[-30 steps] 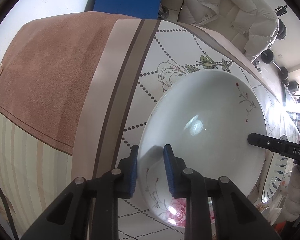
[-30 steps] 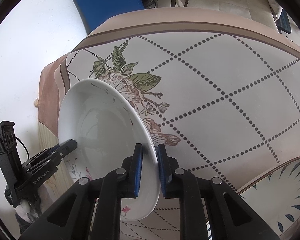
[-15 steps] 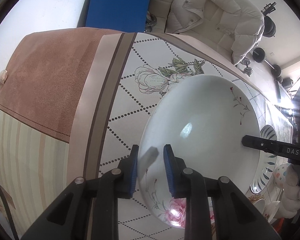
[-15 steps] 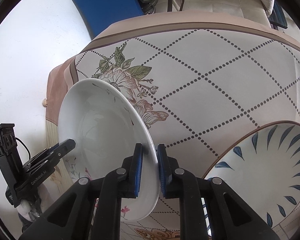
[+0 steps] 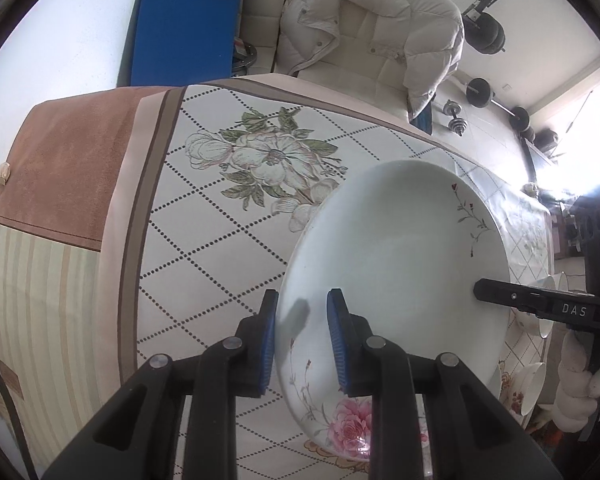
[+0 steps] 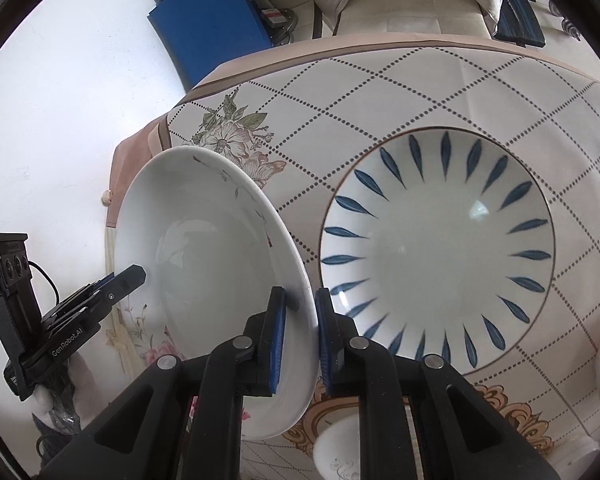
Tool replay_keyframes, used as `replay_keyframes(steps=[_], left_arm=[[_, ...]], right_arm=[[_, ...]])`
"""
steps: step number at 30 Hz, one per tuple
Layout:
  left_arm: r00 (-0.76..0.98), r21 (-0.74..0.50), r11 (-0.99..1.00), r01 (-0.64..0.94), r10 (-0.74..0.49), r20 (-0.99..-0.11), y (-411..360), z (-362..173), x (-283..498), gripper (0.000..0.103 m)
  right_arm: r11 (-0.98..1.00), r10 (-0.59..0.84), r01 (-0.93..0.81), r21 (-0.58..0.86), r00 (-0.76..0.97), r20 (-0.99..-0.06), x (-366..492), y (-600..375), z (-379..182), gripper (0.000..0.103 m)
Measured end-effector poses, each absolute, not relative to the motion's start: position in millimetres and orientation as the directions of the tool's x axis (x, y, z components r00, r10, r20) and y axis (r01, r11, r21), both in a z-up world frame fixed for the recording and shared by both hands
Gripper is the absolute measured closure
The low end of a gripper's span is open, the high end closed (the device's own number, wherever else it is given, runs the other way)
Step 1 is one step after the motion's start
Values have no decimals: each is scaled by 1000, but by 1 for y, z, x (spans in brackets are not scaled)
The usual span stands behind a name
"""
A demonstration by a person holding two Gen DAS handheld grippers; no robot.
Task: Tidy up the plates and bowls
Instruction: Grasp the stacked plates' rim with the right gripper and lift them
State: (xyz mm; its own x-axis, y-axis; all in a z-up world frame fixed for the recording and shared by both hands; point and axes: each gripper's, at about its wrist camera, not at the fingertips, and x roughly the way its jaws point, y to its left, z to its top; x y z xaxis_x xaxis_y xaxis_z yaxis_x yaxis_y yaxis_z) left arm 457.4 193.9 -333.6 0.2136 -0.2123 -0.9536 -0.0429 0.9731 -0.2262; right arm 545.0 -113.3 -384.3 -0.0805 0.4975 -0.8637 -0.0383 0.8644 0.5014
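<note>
We see the table [image 5: 220, 240], draped in a cloth of dotted diamonds and printed flowers, filling both wrist views beneath the grippers. Behind it, only the left wrist view shows a pale quilted coat [image 5: 372, 32] slung over cream seating, with dumbbells [image 5: 456, 120] on the floor beyond; a blue mat [image 5: 184, 24] leans against the wall in both views.

Held between us above the cloth is the white floral plate [image 5: 396, 248], tilted on edge. Our left gripper [image 5: 302, 336] pinches its near rim between blue pads, one pad on each face. From that camera the opposite rim meets the tip of our right gripper, far right of the left claw.

The right wrist view shows our right gripper [image 6: 300, 328] clamped on its own side of the same plate, with the left gripper's tip reaching the plate at far left.

Only the right camera shows the blue-leaf plate [image 6: 436, 248] whole, lying flat on the cloth just right of the right claw. Below that claw sits the rim of a small white bowl [image 6: 336, 456]. The left camera alone catches stacked white bowls [image 5: 540, 312] past the right claw.
</note>
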Motion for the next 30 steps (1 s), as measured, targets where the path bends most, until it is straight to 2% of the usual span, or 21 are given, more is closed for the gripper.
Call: replay_keyframes(steps=[8,14,23,30], left_arm=[[189,-235,970,67,-243,-951,126,-318,421,81],[157,-236,962,135,-256,-954,78,-318,394,81],[71,-239,953,185,-256,-964,28,-351,355,81],[8,-226,954,195,-232,-973,15,-383,336,81]], right_arm=[[871,491,28,490,-40,-870,483,-190,-358,86],[865,496,100,491,-24,-868,432,-243,-359,86],[861,487,187,473,-36,-872,374,-295,-386,86],[878,460,193,439,-77,-885,346,-306,-412,86]])
